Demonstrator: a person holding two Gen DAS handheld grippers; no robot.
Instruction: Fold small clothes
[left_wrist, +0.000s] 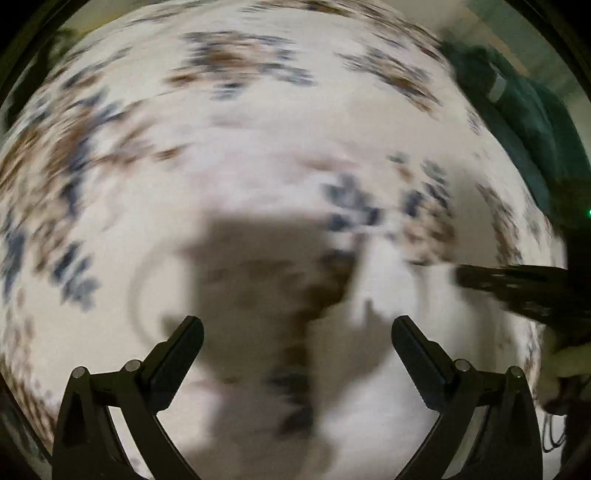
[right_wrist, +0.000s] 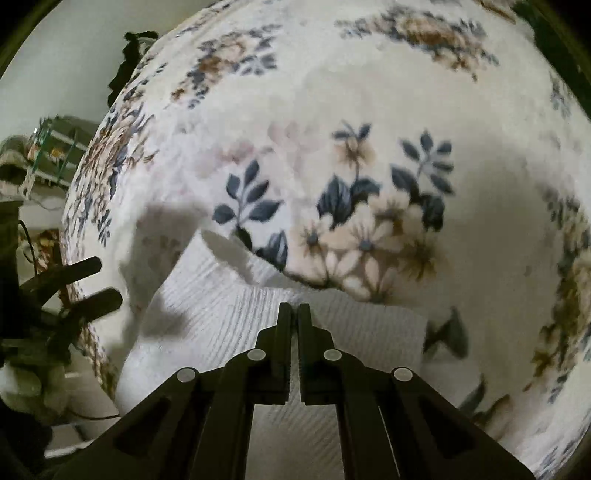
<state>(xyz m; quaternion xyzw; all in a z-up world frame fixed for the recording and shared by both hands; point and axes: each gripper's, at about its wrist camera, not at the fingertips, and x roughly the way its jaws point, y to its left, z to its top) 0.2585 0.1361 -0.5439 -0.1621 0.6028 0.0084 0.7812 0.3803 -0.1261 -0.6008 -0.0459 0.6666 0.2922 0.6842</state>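
Floral blanket (right_wrist: 369, 92) beneath white ribbed garment (right_wrist: 229, 325).

A white ribbed garment (right_wrist: 236, 314) lies under and just ahead of the black right gripper (right_wrist: 294, 310). Beyond the jaws spreads a cream blanket (right_wrist: 480, 229) printed with navy leaves and beige and brown flowers. Between the black left gripper's (left_wrist: 297, 328) jaws the same print shows, blurred, under grey shadow.

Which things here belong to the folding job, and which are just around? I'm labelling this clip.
Job:
- white ribbed garment
- right gripper, shut on its edge
- left gripper, open, empty

Just around:
- floral blanket underneath
- dark green cloth at the edge
- shelf clutter
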